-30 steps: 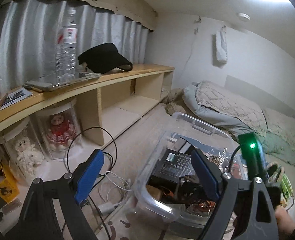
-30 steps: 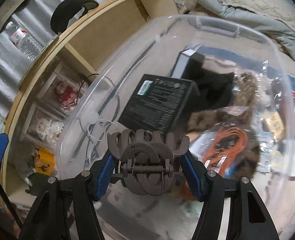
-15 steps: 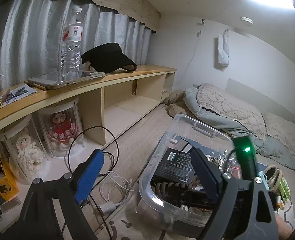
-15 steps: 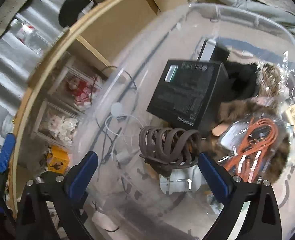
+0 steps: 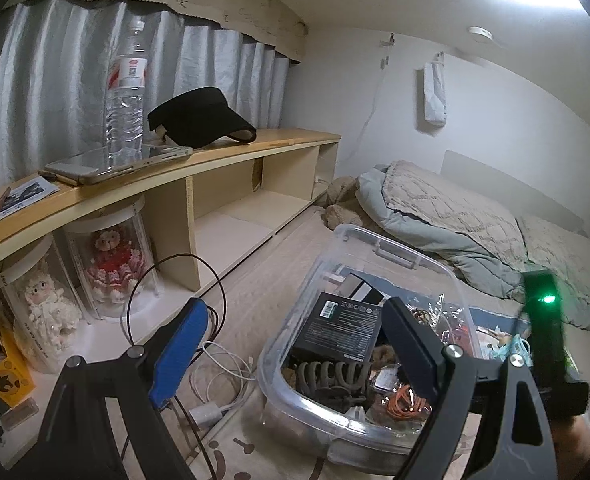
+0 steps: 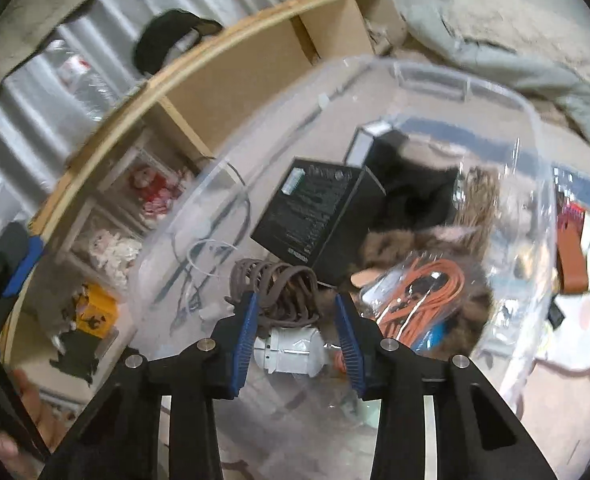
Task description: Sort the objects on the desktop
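Open-topped bin (image 5: 435, 268) (crowded inside) allows entry only from above.

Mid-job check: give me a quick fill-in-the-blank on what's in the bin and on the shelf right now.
The brown hair claw clip lies inside the clear plastic ____.
The coiled cable in the bin is ____ in colour.
On the wooden shelf, the black visor cap sits beside a clear water ____.
The box leaning in the bin is ____.

Missing words: bin; orange; bottle; black
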### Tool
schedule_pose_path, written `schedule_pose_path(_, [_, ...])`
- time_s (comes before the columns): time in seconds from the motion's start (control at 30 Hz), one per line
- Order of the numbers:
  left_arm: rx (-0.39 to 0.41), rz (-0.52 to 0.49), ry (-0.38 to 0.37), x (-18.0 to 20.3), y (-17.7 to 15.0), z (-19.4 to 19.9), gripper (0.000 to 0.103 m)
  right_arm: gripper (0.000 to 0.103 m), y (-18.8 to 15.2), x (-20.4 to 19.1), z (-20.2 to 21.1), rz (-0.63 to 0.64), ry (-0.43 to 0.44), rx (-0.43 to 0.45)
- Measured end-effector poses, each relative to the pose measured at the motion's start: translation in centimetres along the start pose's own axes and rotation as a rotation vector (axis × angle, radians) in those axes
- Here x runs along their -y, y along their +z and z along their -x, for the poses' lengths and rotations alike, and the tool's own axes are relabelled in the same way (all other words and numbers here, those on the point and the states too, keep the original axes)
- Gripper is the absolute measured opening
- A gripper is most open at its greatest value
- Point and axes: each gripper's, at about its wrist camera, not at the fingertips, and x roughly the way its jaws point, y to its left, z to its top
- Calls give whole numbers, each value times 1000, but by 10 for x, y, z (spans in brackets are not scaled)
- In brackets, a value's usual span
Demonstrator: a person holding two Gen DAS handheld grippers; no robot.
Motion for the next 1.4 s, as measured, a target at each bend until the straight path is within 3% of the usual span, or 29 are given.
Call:
schedule_pose_path(0.07, [-3, -8, -1, 4, 0, 0, 89, 40, 0, -1, 13, 35, 27, 42])
schedule_pose_path(0.43, [-15, -42, -16, 28, -2, 9, 89, 41, -5, -12, 85, 213, -5, 228])
schedule_pose_path(0.47, [-15, -45, -17, 29, -2, 10, 89, 45, -7, -11, 91, 214, -9, 242])
schedule_pose_path(0.53, [-14, -51, -17, 34, -3, 13, 89, 78, -10, -10, 101, 217, -12, 263])
schedule_pose_path(0.63, [-11, -55, -22, 41, -3, 18, 90, 83, -15, -9, 117, 243, -38, 306])
schedule_pose_path(0.7, [-8, -55, -20, 45, -3, 20, 97, 84, -19, -8, 125, 261, -59, 317])
schedule_pose_path(0.83, [2, -65, -15, 56, -6, 25, 102, 103, -28, -3, 139, 288, -95, 364])
schedule_pose_path(1.4, [25, -172, -30, 110, -22, 47, 103, 103, -44, 40, 181, 278, -203, 473])
